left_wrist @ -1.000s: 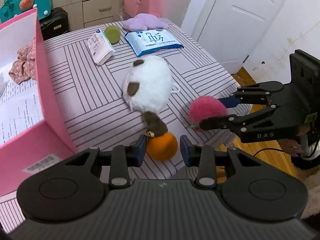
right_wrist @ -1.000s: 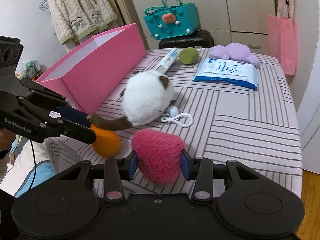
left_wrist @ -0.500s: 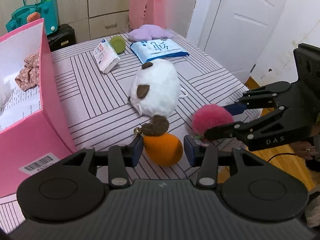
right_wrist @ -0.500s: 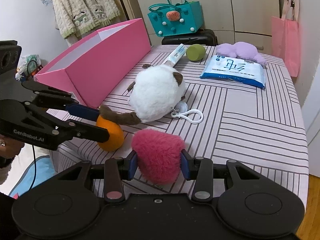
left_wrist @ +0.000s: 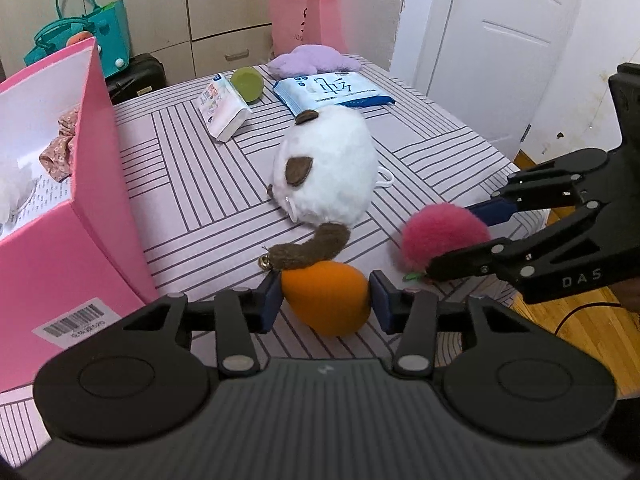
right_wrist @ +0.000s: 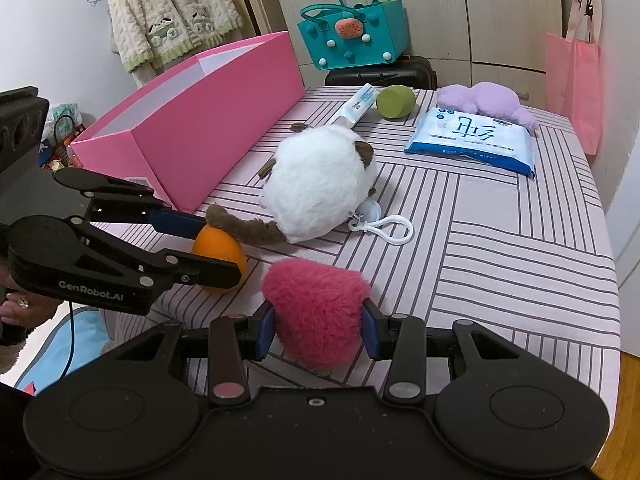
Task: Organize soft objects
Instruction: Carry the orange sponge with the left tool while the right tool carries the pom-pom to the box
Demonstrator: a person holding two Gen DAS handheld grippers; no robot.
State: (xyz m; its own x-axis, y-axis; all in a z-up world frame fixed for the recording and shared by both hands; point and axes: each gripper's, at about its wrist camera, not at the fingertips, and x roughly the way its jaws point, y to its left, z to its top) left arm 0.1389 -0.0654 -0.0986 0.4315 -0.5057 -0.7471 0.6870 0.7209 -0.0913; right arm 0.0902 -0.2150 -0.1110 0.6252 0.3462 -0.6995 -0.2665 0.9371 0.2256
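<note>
— Where were the soft things?

— On the striped table (left_wrist: 192, 184), near the white plush cat (left_wrist: 328, 176). My left tongs (left_wrist: 325, 300) sat around the orange ball (left_wrist: 326, 304) at its tail, pads touching its sides.

— And the right?

— My right tongs (right_wrist: 318, 330) were clamped on the pink pompom (right_wrist: 316, 312), just beside the ball.

White plush toy (left_wrist: 328, 168): fluffy pile. Beside it, pink pompom (right_wrist: 316, 312): shaggy; orange ball (left_wrist: 326, 302): smooth, matt. Behind, wipes pack (right_wrist: 472, 140): glossy plastic. Worktop (right_wrist: 500, 248): striped cloth.
</note>
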